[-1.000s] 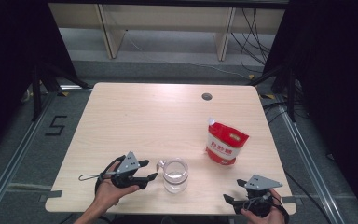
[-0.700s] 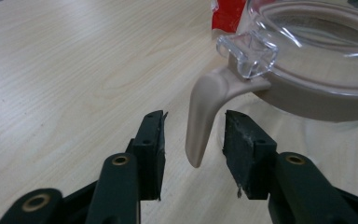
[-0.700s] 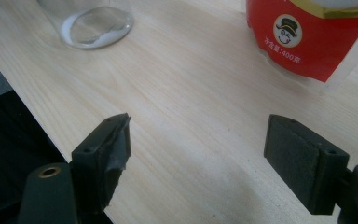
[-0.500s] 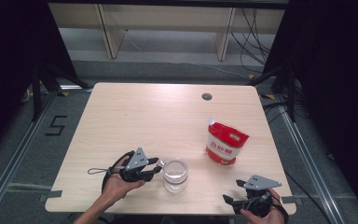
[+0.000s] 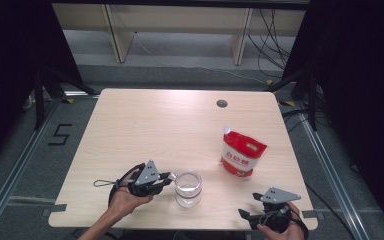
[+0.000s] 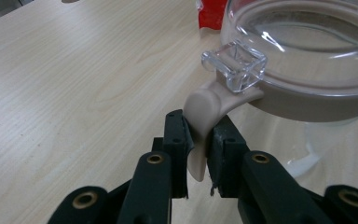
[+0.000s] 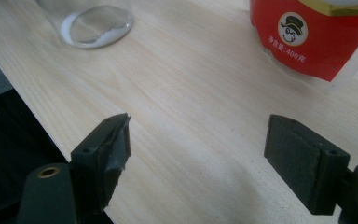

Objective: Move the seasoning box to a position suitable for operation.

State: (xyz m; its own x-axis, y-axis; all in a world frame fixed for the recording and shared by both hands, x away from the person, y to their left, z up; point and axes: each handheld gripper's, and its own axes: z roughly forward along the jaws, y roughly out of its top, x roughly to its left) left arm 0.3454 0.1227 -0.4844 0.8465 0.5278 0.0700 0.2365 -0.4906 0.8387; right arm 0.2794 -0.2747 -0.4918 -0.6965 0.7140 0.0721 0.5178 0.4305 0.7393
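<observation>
On the near edge of the light wooden table (image 5: 145, 125), seen from the high view, the left gripper (image 5: 166, 177) touches the clear glass jar (image 5: 188, 188), while the red stand-up pouch (image 5: 242, 153) stands apart at the right. One second ago this gripper was farther from the jar. The right gripper (image 5: 250, 216) waits near the table edge.

From the left gripper view, the jaws are clamped on the beige latch tab (image 6: 203, 112) of the jar's clear lid (image 6: 303, 37); opening seems only begun.

From the right gripper view, the jaws stand wide apart, holding nothing.
</observation>
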